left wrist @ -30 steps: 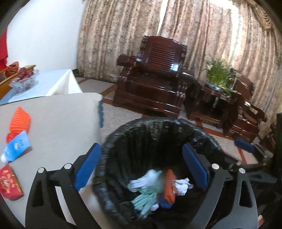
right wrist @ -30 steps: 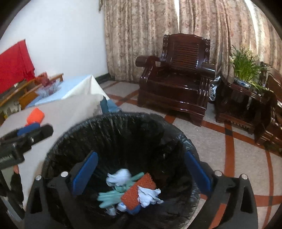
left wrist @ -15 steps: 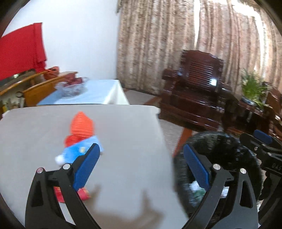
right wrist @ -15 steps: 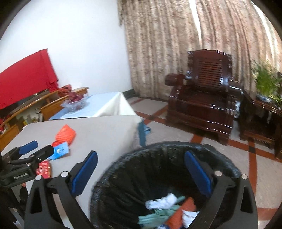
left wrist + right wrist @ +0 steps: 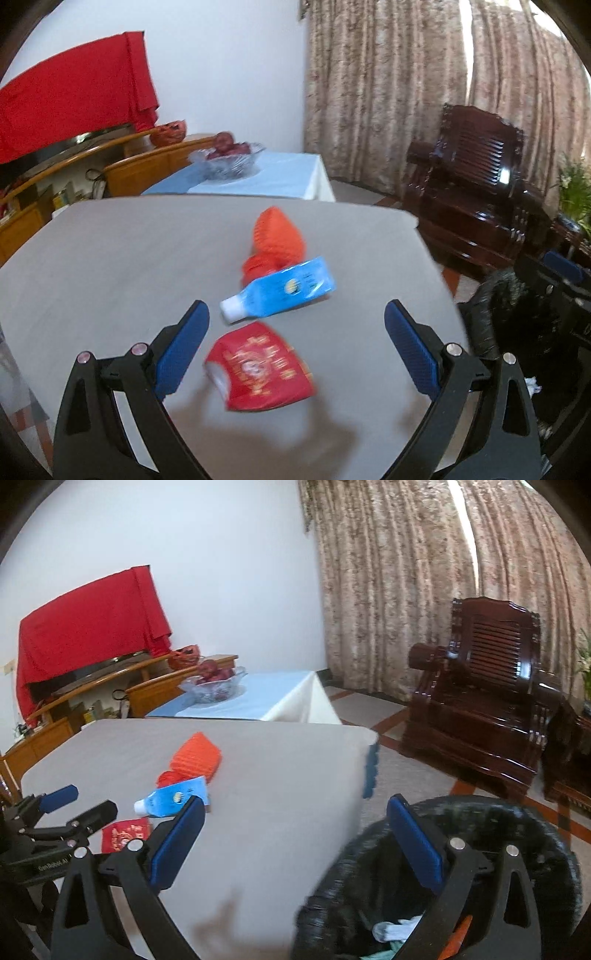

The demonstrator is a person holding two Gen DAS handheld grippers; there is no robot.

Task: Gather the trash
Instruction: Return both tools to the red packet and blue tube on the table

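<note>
Left gripper (image 5: 295,347) is above the grey table (image 5: 110,266), jaws spread wide, nothing between the blue pads (image 5: 181,354). Right gripper (image 5: 295,838) is also wide open and empty; its left pad is over the table edge, its right pad over the black-bagged round trash bin (image 5: 546,853).

Three trash items are on the table, in a loose line running away from the left gripper:
- Red printed soft packet (image 5: 258,369), nearest, lying flat between the left gripper's pads in the left wrist view. Long axis runs roughly left-right, slightly tilted, with white contents showing at its left end. In the right wrist view the packet (image 5: 125,834) is just beside the left gripper's fingers (image 5: 59,797).
- Blue squeeze tube with white cap (image 5: 280,291), lying flat just beyond the packet. Long axis is diagonal: cap end points near-left toward the left gripper's left pad, flat crimped end points far-right. Same tube in the right wrist view (image 5: 173,797): cap to the left, partly hidden behind the right gripper's left pad.
- Orange ribbed sponge-like piece (image 5: 277,236), furthest, with something red bunched at its near end next to the tube; can't tell whether they touch. Long axis runs away from the camera.

The bin is on the floor just off the table's right edge. White, teal and orange scraps (image 5: 399,930) lie at the bottom, partly hidden by the right gripper's frame.

Left wrist view is motion-blurred, so the packet's print isn't readable.
</note>
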